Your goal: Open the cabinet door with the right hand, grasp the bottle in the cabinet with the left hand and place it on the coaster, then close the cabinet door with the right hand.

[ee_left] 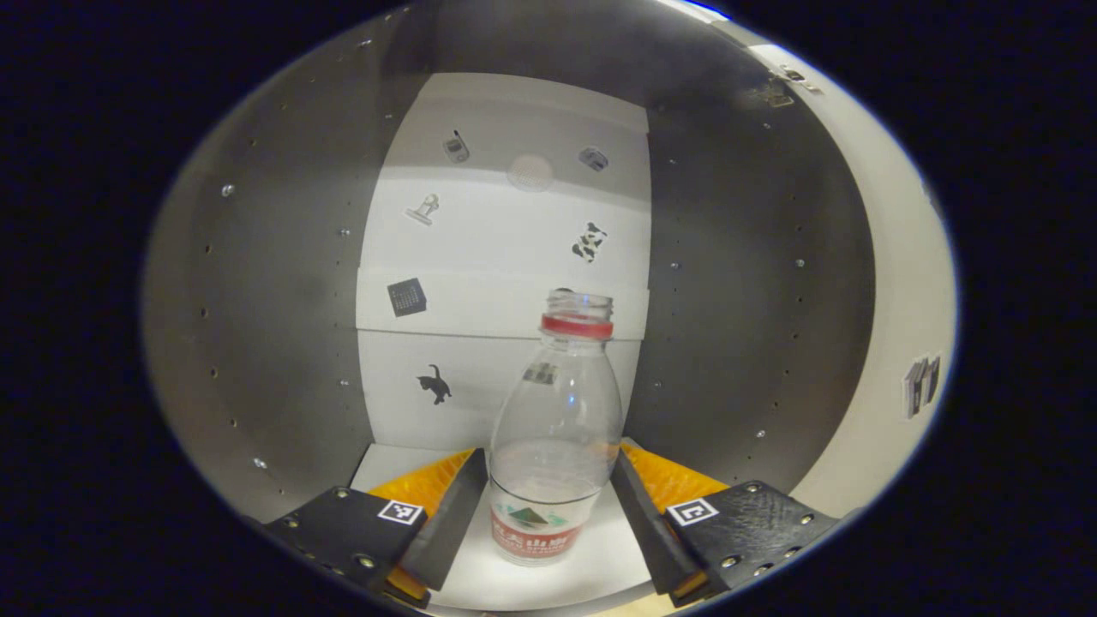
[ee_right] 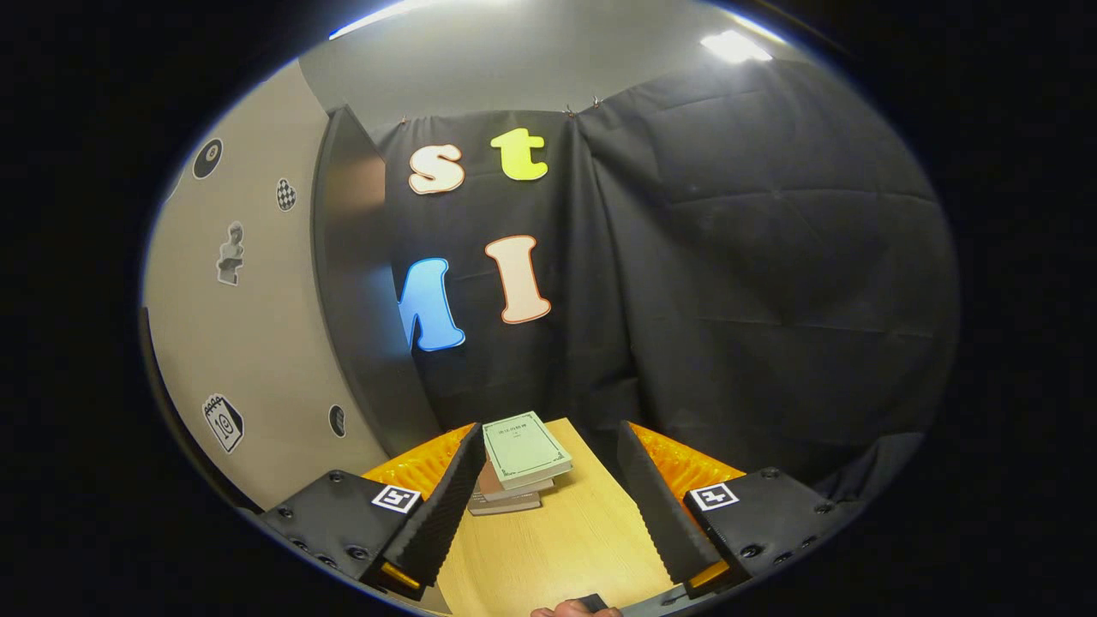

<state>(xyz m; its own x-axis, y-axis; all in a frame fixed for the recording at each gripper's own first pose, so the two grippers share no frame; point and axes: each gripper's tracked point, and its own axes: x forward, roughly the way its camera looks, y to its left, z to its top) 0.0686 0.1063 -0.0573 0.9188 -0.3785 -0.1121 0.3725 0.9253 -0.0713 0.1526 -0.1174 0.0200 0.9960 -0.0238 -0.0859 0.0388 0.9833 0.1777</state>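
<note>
Standing between the spread left gripper (ee_left: 548,506) fingers, bottle (ee_left: 555,446); right gripper (ee_right: 548,506) agape.

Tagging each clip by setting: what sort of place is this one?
Probably a staged recording booth rather than a real home: a black cloth wall, a small wooden table with stacked books, and a sticker-dotted cabinet holding one uncapped clear bottle.
</note>
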